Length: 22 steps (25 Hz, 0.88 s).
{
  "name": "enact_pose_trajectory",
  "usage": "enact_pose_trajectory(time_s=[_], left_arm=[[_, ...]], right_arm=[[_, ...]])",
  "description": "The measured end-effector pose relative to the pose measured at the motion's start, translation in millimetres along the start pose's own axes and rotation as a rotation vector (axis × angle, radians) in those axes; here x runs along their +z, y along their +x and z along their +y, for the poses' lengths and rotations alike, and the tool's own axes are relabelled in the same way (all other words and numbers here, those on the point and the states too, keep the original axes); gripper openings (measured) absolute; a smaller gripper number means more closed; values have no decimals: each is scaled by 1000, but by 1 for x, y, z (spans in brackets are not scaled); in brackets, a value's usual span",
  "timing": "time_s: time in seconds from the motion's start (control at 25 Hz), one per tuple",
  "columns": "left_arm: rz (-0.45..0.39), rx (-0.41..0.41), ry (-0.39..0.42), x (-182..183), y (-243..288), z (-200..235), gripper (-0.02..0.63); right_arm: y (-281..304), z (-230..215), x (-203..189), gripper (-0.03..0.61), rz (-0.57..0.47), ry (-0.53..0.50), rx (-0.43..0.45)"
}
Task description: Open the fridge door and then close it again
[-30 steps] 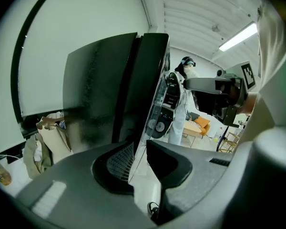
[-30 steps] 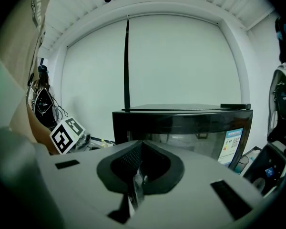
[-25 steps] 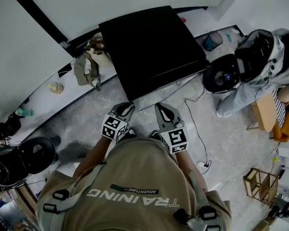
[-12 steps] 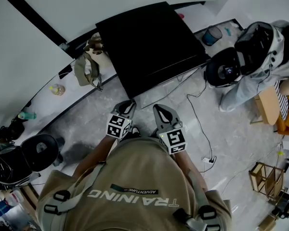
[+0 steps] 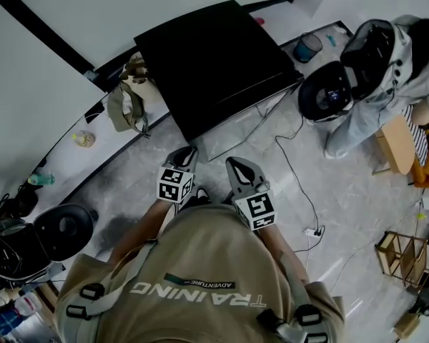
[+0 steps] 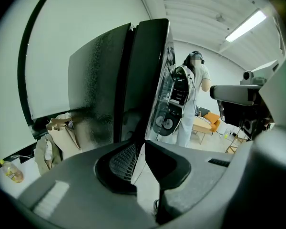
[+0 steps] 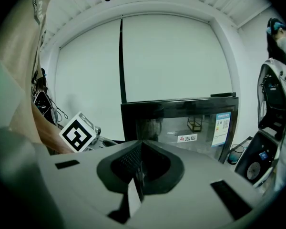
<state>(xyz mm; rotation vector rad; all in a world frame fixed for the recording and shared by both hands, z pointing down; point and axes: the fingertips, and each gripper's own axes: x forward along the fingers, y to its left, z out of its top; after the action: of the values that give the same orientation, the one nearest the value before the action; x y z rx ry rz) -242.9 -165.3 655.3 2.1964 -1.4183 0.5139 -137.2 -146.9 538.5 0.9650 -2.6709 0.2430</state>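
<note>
The black fridge (image 5: 211,63) stands against the white wall with its door shut. In the right gripper view its glossy front (image 7: 181,123) carries stickers, and in the left gripper view the fridge (image 6: 133,80) shows from one side. My left gripper (image 5: 187,152) hangs just short of the fridge's near corner, jaws together and empty (image 6: 142,146). My right gripper (image 5: 237,165) is beside it, a little further from the fridge. It is also shut on nothing (image 7: 141,147). Neither touches the fridge.
Another person (image 5: 386,70) in a light suit bends over dark equipment to the fridge's right. A cable (image 5: 293,170) runs across the marble floor. A bag (image 5: 129,102) leans left of the fridge. A small wooden rack (image 5: 404,256) stands at the right.
Both grippers stay shut in front of the fridge, barely shifted. The head view has drifted a little, and the other person has moved slightly. The door has not moved.
</note>
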Motion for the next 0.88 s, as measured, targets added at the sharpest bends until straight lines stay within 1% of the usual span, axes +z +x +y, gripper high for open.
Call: enact_pose_trajectory(time_s=[0.16, 0.68, 0.88], left_arm=[[2, 14, 16, 1, -2, 1, 43], [0, 13, -1, 0, -5, -2, 40], [-10, 27, -11, -2, -6, -3, 38]], right_arm=[[-9, 0, -3, 2, 5, -1, -11], [-18, 13, -4, 2, 3, -14, 13], [-23, 17, -8, 2, 7, -19, 14]])
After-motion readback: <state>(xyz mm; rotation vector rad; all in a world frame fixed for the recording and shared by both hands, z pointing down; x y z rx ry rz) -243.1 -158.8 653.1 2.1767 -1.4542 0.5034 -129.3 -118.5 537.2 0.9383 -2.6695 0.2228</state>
